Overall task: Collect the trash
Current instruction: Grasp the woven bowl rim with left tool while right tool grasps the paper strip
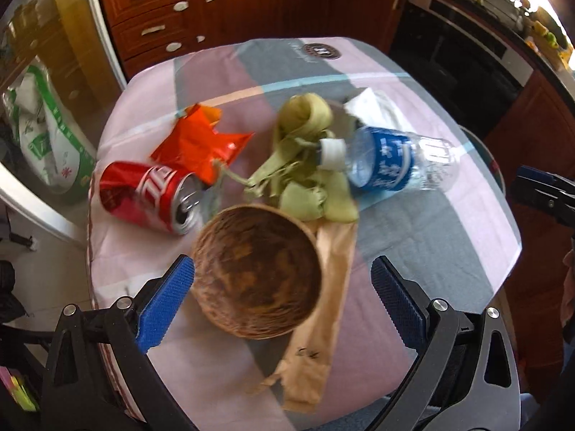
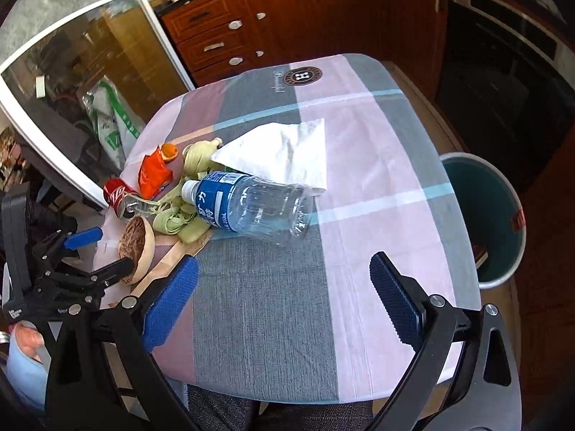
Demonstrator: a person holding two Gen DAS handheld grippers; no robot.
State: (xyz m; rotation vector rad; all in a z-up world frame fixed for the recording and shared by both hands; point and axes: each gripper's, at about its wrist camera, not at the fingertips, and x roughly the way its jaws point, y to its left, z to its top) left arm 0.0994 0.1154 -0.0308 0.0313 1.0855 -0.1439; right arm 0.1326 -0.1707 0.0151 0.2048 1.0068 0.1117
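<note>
The left hand-held gripper (image 1: 282, 300) is standing wide open in the lower half of the left wrist view, its blue-padded fingers (image 1: 165, 303) flanking a round brown woven-textured bowl (image 1: 257, 273) without visibly touching it. The bowl is sitting on a worktop covered with a pink, grey and pale-blue checked cloth (image 1: 431, 237), and it is overlapping a long tan paper sleeve (image 1: 320, 323) that is running toward the bottom centre of the frame. At left centre a red drinks can (image 1: 151, 195) is lying on its side with its opened top facing the bowl. Above it a crumpled orange-red foil wrapper (image 1: 199, 143) is lying flat. A heap of pale green leaf strips (image 1: 305, 165) is occupying the frame's centre, touching the white cap of a clear plastic bottle with a blue label (image 1: 391, 161), which is lying on its side at right centre. A white paper napkin (image 1: 366, 102) is showing behind the bottle.

In the right wrist view the right hand-held gripper (image 2: 284, 303) is also standing wide open, holding nothing, above bare cloth in the lower centre. The bottle (image 2: 251, 204) is lying at centre frame, resting partly on the napkin (image 2: 284, 151). The can (image 2: 116, 194), wrapper (image 2: 154, 176), leaf strips (image 2: 179, 215) and bowl (image 2: 138, 248) are clustering at centre left, with a piece of orange peel (image 2: 169, 151) beside the wrapper. The left hand-held gripper (image 2: 104, 251) is appearing at the left edge, straddling the bowl. A teal waste bin with a white rim (image 2: 492, 215) is standing on the floor at the right edge, just beside the worktop.
</note>
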